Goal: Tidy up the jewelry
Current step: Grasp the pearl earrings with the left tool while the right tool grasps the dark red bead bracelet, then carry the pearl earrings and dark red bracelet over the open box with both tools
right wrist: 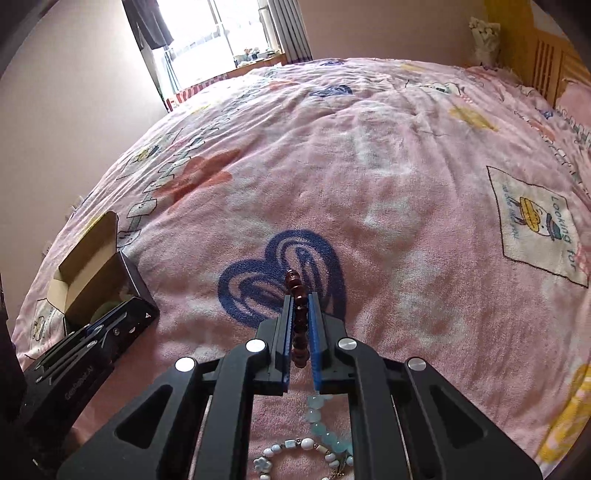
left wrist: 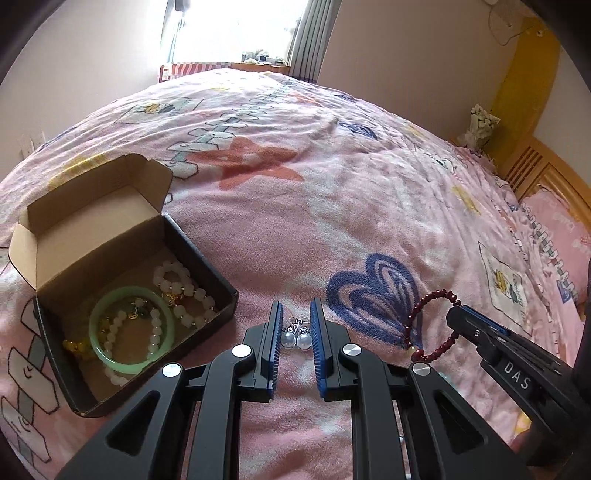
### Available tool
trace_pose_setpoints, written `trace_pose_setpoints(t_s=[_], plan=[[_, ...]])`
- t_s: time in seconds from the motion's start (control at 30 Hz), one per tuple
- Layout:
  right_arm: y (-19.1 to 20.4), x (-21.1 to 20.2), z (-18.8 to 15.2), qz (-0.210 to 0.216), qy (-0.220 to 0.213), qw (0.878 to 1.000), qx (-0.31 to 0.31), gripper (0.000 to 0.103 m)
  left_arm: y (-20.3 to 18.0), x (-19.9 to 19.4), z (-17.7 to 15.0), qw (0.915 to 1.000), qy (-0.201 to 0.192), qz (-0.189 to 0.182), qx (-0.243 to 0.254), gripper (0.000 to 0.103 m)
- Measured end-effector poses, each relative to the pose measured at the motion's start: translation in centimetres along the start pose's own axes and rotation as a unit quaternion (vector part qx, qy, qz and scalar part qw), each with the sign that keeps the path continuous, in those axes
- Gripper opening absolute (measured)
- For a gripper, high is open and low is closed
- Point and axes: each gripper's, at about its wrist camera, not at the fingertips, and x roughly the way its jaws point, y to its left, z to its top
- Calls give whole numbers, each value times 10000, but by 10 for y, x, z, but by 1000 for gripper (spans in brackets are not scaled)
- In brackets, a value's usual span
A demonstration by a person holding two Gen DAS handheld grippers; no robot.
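Note:
An open cardboard box (left wrist: 207, 258) sits on the pink bedspread at the left; it also shows in the right wrist view (right wrist: 96, 266). Inside lie a green bangle (left wrist: 110, 363) and white bead bracelets (left wrist: 184, 288). My left gripper (left wrist: 296, 314) is open, its fingers on either side of a pair of pearl earrings (left wrist: 296, 338) lying on the bedspread. My right gripper (right wrist: 301, 299) is shut on a dark red bead bracelet (right wrist: 299, 332), which it holds above the bed; that bracelet (left wrist: 424, 325) hangs from the right gripper (left wrist: 456, 314) in the left wrist view.
A light blue bead bracelet (right wrist: 325, 424) and a white and blue bead bracelet (right wrist: 291, 454) lie on the bed under my right gripper. A wooden headboard (left wrist: 535, 166) stands at the right, a window (left wrist: 236, 26) at the far end.

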Motion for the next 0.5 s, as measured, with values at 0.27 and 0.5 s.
trace_pose_setpoints(t_s=[0.27,0.5], plan=[[19,-16,6,72,-165,9998,-108,9,10,-20,7,9995,-235,215,86,17],[48,-21,11,267,-236,9989,-298,9,23,-41,14,9976,-481,476,160,17]])
